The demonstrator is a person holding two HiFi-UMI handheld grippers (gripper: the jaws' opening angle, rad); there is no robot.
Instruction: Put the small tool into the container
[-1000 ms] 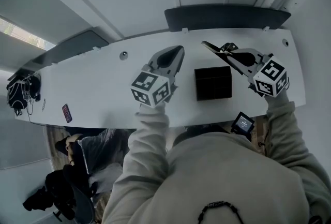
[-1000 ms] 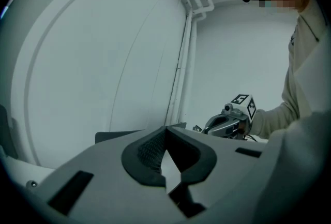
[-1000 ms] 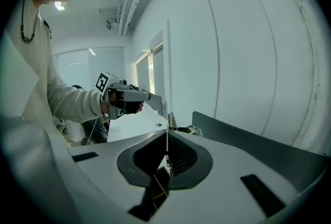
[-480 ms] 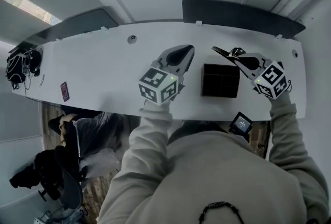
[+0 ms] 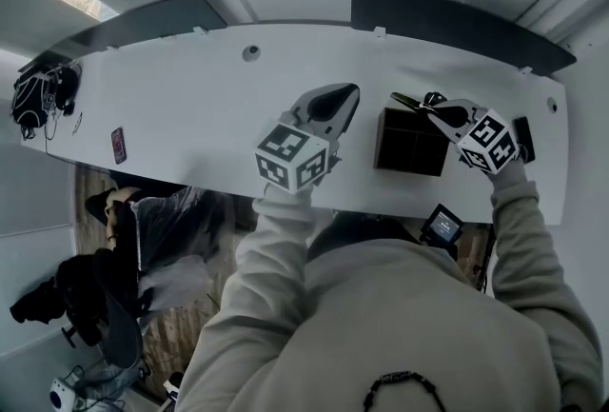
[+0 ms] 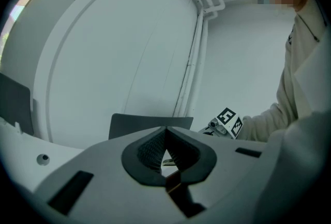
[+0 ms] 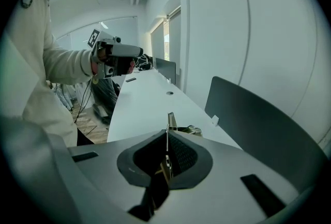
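Right gripper (image 5: 433, 108): fingers clamped tight on the tool (image 5: 407, 100). In the right gripper view the tool (image 7: 170, 120) shows as a thin metal strip edge-on between the pads, sticking out past the fingertips. I cannot tell what kind of tool it is.

Left gripper (image 5: 341, 98): fingers closed, holding nothing. It hangs just beside the container (image 5: 409, 163), on its left, and is not touching it.

Tool position: in the head view it lies across the container's far rim, tip pointing left. I judge it not yet inside. I cannot read its height above the rim from here.

Risks, as I judge them:
- Letting go now. The tool sits over the rim rather than the opening, so it could catch the wall and fall onto the bench (image 5: 190, 106) behind.
- The grip is on a thin edge. Any knock against the rim could twist the strip in the pads, and it would then drop askew.
- Nothing steadies the container. If my right fingers or the tool push its wall, the box slides or tips, since the left gripper is not bracing it.
- The container looks partitioned inside. A long tool could bridge a divider and lie proud instead of settling.
- The overhead angle hides depth, so I may misjudge clearance when lowering.
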